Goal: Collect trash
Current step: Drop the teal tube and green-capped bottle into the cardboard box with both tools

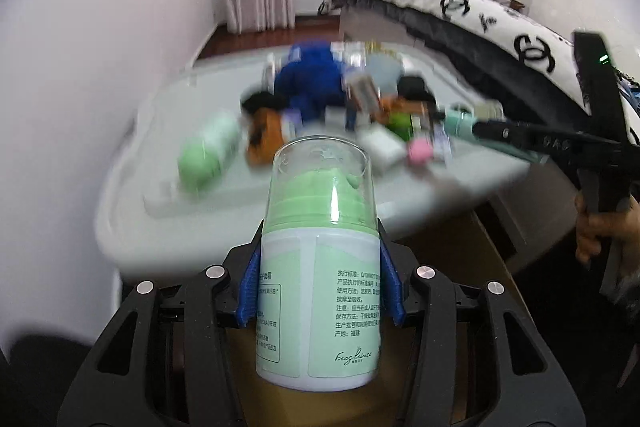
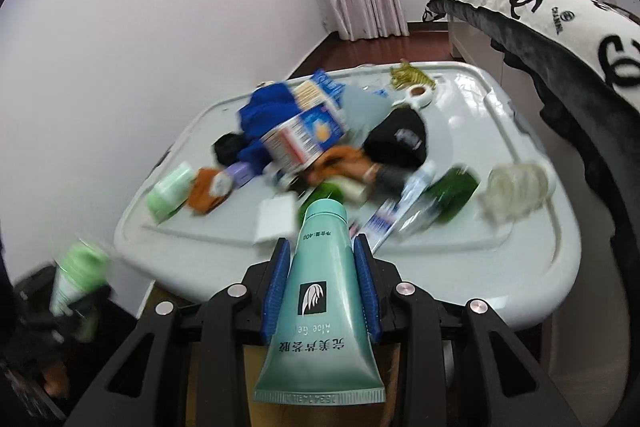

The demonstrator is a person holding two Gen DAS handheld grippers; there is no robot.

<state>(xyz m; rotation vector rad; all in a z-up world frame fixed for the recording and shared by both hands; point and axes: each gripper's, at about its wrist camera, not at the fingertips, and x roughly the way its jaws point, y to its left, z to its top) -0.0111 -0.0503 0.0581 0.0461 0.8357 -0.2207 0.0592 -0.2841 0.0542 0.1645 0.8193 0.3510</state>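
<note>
My left gripper (image 1: pixel 320 241) is shut on a pale green and white pump bottle (image 1: pixel 320 291) with a clear cap, held upright off the table. My right gripper (image 2: pixel 321 247) is shut on a teal aloe gel tube (image 2: pixel 320 295), cap pointing forward. The right wrist view catches the left gripper with its bottle (image 2: pixel 78 267) blurred at the lower left. In the left wrist view the right gripper (image 1: pixel 476 127) with the tube (image 1: pixel 458 121) shows at the right edge. Both hang just in front of the pale grey table (image 2: pixel 520 267), which holds a pile of clutter.
On the table lie a blue cloth (image 2: pixel 268 111), a printed carton (image 2: pixel 304 135), a black cap (image 2: pixel 400 139), a second green bottle (image 2: pixel 170 191), a dark green bottle (image 2: pixel 452 195) and crumpled clear plastic (image 2: pixel 516 191). A bed with a black-and-white blanket (image 2: pixel 560 11) flanks the right, a white wall the left.
</note>
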